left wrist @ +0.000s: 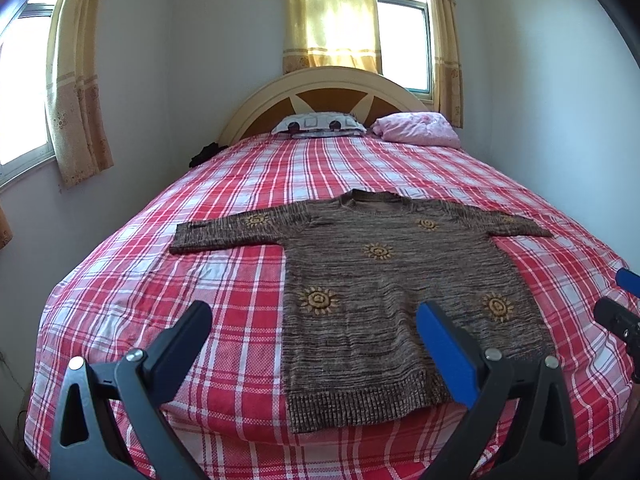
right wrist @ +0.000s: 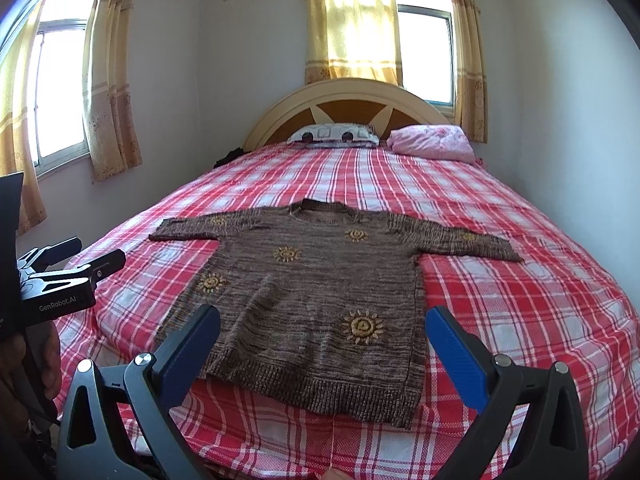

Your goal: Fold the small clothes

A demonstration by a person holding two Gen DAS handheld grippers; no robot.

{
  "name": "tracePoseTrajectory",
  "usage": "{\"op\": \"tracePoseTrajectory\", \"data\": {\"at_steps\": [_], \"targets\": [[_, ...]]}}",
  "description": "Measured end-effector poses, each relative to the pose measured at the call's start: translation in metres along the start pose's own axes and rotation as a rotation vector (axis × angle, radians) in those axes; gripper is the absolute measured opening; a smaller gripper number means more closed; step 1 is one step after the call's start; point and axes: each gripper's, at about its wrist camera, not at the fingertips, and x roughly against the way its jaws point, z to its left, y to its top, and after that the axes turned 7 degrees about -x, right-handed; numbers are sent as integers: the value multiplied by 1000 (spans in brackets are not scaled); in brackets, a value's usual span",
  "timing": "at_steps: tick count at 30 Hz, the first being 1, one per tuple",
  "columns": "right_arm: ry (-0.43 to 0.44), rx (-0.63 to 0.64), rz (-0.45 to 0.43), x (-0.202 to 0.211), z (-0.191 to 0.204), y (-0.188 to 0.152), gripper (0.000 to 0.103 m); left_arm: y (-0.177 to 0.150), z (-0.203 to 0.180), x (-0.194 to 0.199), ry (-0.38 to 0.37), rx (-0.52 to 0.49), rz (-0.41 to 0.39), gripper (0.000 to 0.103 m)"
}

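One brown sweater (left wrist: pixel 384 276) is laid flat on the red plaid bed (left wrist: pixel 224 264), both sleeves spread out, hem toward the cameras and neck toward the headboard (left wrist: pixel 320 92); five yellow sun motifs can be counted clearly, with a sixth hinted at on a sleeve. Two pillows (left wrist: pixel 320 125) are seen up top, one patterned and one pink. The left gripper (left wrist: pixel 316 316) and right gripper (right wrist: pixel 324 318) are both spread wide, nothing gripped, hovering over the hem end.
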Motion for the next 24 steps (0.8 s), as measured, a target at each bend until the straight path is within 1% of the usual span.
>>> {"op": "tracePoseTrajectory", "data": {"at_steps": [5, 11, 19, 24], "targets": [[-8, -30, 58, -27, -17, -8, 102, -11, -1, -29, -2, 7, 64, 103], [-24, -75, 93, -50, -45, -2, 102, -12, 0, -58, 2, 6, 113, 103], [-64, -117, 127, -78, -85, 18, 102, 3, 0, -88, 14, -27, 133, 103], [-98, -112, 151, -97, -107, 30, 102, 16, 0, -108, 26, -56, 128, 103]]}}
